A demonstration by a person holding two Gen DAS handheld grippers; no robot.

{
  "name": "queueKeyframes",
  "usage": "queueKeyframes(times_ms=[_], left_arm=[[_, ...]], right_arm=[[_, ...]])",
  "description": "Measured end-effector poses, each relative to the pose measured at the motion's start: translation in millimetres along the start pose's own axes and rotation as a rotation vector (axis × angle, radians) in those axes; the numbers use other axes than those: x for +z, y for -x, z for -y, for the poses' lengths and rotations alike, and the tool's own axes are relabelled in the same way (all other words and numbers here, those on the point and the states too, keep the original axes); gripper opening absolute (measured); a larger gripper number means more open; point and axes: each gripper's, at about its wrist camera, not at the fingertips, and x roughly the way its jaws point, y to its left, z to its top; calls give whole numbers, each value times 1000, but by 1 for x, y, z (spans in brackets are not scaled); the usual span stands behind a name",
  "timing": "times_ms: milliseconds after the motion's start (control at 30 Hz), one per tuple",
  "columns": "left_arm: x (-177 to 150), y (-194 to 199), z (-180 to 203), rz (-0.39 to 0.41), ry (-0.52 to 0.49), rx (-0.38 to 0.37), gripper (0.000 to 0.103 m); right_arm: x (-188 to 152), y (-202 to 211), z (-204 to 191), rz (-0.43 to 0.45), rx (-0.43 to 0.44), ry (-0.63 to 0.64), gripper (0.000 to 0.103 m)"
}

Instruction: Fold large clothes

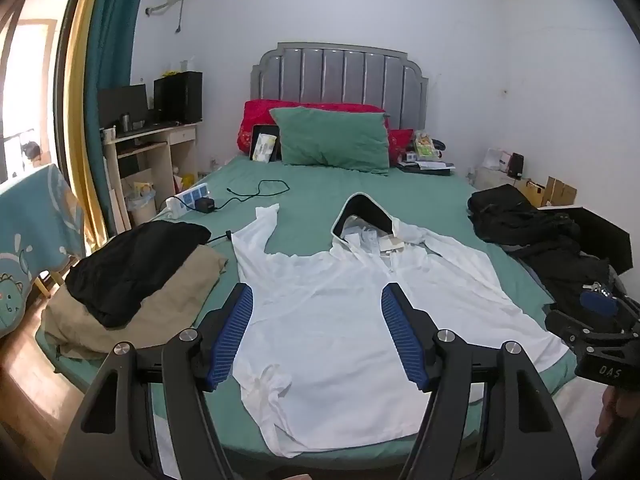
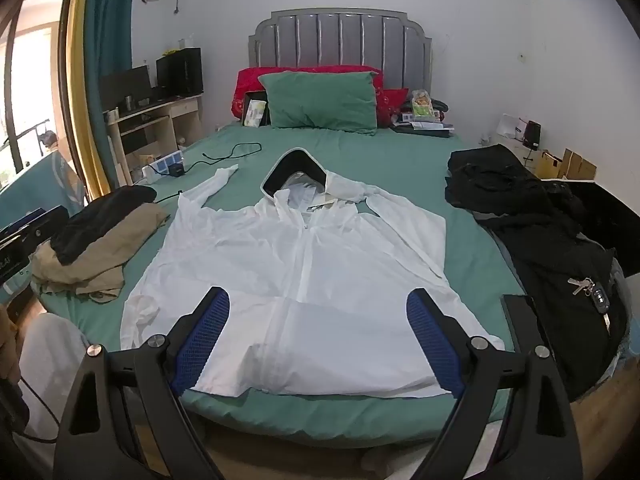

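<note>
Bedroom, green-sheeted bed (image 2: pixel 400 160) with grey headboard, used as the work surface. White hooded jacket (image 2: pixel 304 264) laid front-up across the middle of it, zip closed, hood (image 2: pixel 298 170) toward the green pillow (image 2: pixel 320 98), hem at the near edge. Looks spread flat on purpose so sleeves and sides can be folded in. Its left-of-frame sleeve (image 2: pixel 208 188) angles up toward the power strip (image 2: pixel 164 166); the other sleeve looks already tucked over the body, can't confirm.

Left gripper (image 1: pixel 316 336) and right gripper (image 2: pixel 318 340) both hover above the near hem, tilted down, jaws wide apart, nothing between them, cloth not touched. Judgement: lining up for a hem or side grab, no fold on this garment started.

Side piles kept clear of the fold zone: black and tan clothes (image 2: pixel 100 236) to the left, black garments with keys (image 2: pixel 588 286) on top to the right.
</note>
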Motion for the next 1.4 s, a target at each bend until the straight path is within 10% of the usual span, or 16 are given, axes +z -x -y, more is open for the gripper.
queueKeyframes(times_ms=[1400], left_arm=[[1,0,2,-4,1,-4,70]], right_arm=[[0,-1,2,-10,3,-3,90]])
